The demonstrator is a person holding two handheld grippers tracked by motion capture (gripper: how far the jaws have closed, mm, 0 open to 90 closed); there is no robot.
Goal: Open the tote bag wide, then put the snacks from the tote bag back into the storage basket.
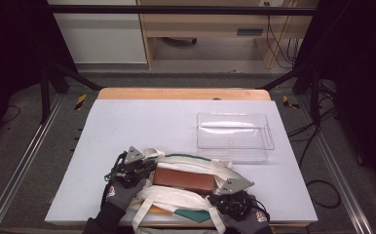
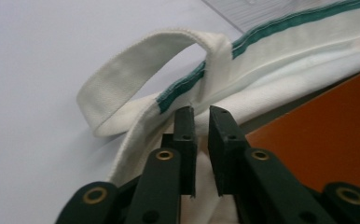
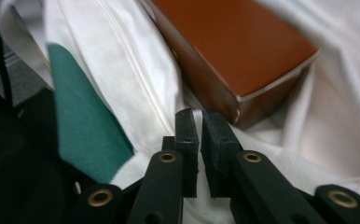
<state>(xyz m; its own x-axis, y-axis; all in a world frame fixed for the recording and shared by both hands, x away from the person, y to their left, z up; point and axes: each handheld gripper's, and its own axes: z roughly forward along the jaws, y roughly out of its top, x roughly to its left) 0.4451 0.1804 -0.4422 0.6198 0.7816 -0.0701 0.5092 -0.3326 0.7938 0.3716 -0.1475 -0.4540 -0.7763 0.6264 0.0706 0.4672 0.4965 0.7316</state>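
Claws (image 2: 201, 116) (slightly parted) at tote bag (image 2: 280, 70)

Clear plastic bin (image 1: 235, 131) standing upright on the white tabletop (image 1: 142, 122), right of centre toward the far side; wooden table edge (image 1: 183, 93) behind it; beyond, wooden shelving (image 1: 210, 29), a white cabinet (image 1: 98, 34), and loose cables (image 1: 317, 141) on grey floor.

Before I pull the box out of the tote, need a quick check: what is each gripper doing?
Left gripper: nearly closed, a narrow gap; whether it pinches the tote bag cannot be told.
Right gripper: nearly closed at the bag's cloth beside the brown box; grip cannot be told.
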